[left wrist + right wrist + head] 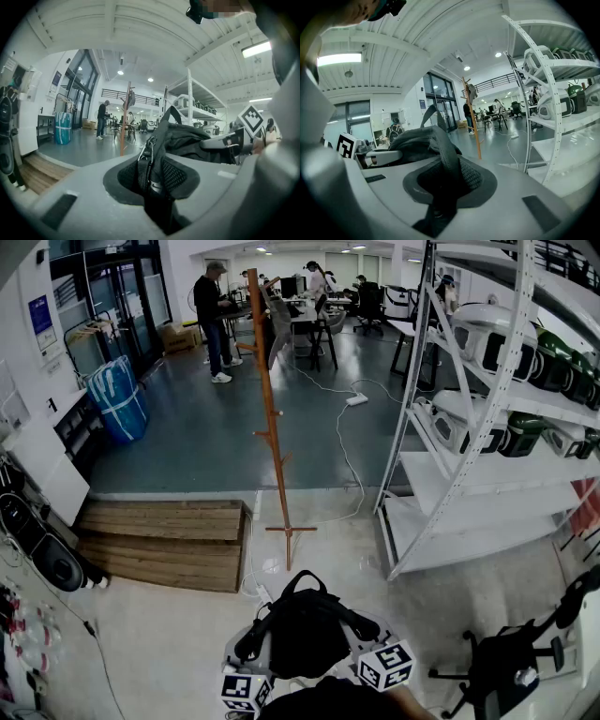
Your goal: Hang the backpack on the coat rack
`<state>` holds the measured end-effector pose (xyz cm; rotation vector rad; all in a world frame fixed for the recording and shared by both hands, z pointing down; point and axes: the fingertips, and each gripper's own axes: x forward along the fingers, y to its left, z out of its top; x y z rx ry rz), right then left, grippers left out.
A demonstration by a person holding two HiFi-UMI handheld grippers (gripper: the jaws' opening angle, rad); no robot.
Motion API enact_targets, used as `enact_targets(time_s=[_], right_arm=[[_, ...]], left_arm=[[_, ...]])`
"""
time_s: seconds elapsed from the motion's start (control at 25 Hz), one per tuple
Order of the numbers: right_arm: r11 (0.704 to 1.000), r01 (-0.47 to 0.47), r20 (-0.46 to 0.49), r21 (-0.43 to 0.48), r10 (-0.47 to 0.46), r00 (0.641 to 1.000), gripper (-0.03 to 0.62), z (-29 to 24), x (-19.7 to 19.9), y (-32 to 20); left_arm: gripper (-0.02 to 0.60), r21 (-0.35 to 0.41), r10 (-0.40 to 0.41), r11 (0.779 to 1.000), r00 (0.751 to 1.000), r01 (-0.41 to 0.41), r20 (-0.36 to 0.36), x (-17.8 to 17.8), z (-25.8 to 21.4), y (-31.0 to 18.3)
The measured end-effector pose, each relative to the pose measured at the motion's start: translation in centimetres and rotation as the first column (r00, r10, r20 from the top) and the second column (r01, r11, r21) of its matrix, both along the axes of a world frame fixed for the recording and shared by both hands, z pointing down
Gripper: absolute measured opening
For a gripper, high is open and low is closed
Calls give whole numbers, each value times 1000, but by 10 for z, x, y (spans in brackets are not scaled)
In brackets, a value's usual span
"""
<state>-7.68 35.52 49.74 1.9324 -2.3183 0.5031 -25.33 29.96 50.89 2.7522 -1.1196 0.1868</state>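
Holds a black backpack (302, 634) low and centre in the head view, lifted off the pale floor between two grippers with its top handle loop standing up. Pinches it on one side with the left gripper (152, 176), jaws pressed onto a mesh-padded shoulder strap (149, 161) with a metal ring and webbing running down into the gap, the bulk of the bag (187, 140) bulging just beyond. Pinches it on the other side with the right gripper (440, 187), jaws pressed onto a second padded strap (449, 161) that arches over from the bag's body (417, 140) and drops between them. Shows both marker cubes at the bottom of the head view, just beside the bag, left (246, 690) and right (386, 665). Faces a wooden coat rack (270, 418) straight ahead, upright on a cross-shaped foot, with short pegs along its pole, well apart from the backpack. Same rack in the left gripper view (124, 122) and the right gripper view (472, 122), with a dark item (471, 91) hanging near its top. To the right, a white shelf unit (469, 427) loaded with white and green appliances; to the left, a low wooden platform (164, 540) and a blue wrapped bundle (117, 399). Behind the rack, a white cable (347, 446) snaking across the grey floor, and a person (214, 320) standing at a desk.
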Motion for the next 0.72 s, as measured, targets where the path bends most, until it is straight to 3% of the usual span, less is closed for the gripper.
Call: enact_targets(time_s=[0.72], right_arm=[[1000, 16, 27, 0, -16, 999, 63, 2, 14, -3]], left_arm=[[95, -3, -20, 1000, 1000, 20, 15, 14, 0, 0]])
